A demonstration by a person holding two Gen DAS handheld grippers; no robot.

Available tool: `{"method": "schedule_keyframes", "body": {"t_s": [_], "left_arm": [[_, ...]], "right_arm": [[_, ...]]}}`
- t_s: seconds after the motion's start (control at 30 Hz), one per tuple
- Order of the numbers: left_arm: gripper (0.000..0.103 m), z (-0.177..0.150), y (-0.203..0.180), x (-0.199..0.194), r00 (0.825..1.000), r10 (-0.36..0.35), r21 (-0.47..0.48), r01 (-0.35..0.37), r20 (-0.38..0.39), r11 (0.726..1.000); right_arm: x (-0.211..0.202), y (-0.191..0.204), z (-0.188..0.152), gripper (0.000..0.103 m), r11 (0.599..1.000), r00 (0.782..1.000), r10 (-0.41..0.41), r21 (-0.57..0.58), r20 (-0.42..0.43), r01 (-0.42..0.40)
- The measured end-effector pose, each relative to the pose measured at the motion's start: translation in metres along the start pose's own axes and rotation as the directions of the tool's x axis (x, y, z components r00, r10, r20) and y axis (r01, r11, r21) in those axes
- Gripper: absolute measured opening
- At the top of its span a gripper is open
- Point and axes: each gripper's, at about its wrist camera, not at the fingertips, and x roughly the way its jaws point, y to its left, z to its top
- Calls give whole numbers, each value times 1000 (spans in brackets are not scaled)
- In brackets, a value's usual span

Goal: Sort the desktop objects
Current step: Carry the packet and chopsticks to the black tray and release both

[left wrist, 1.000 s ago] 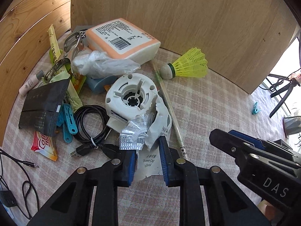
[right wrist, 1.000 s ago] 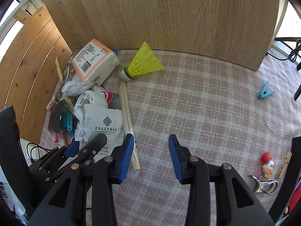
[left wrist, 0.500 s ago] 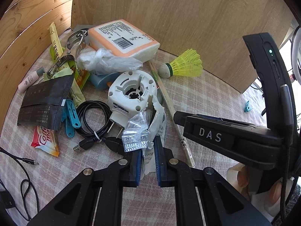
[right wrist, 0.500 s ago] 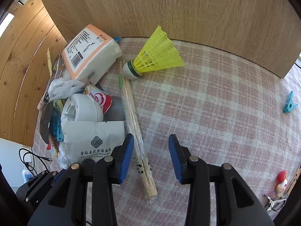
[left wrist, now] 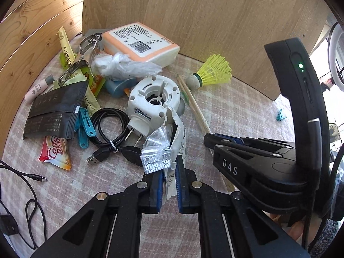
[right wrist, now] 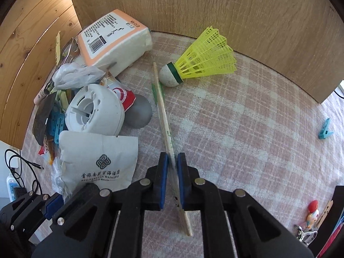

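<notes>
Plaid cloth [right wrist: 247, 133] over the desk, wood panels behind. Chopsticks [right wrist: 164, 111] in their wrapper lie lengthwise beside the clutter, far end touching the shuttlecock [right wrist: 200, 64]; my right gripper [right wrist: 172, 178] has its pads clamped on the near part. Torn white shower-cap packet [left wrist: 172, 144] leans on the white plug-in device [left wrist: 153, 105]; my left gripper [left wrist: 167, 185] is pinched on the packet's lower edge.

Risks as I judge them: a long stick held near one end may pivot and sweep the shuttlecock; the ripped packet could tear further or drag its clear insert.

Pose: both grippers low, angled forward, right crossing close beside left.
</notes>
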Motion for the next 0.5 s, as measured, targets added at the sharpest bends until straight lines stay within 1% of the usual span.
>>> {"method": "schedule_keyframes", "body": {"t_s": [0.1, 0.23, 0.4, 0.43, 0.5], "left_arm": [[8, 0, -9, -3, 1000, 5, 24, -6, 11, 1000], [8, 0, -20, -12, 1000, -7, 54, 6, 17, 999], [8, -2, -51, -26, 999, -31, 144, 25, 42, 989], [8, -3, -56, -32, 998, -40, 161, 31, 49, 986], [8, -6, -69, -38, 997, -54, 182, 43, 58, 982]], "right_arm": [[-10, -15, -20, 8, 997, 999, 54, 58, -4, -54], [-30, -29, -51, 7, 989, 996, 86, 116, 13, -87], [-67, -53, -92, 5, 970, 992, 101, 216, 70, -114], [-73, -65, -85, 5, 964, 991, 103, 238, 81, -120], [-85, -92, -93, 5, 953, 989, 103, 273, 105, -129]]}}
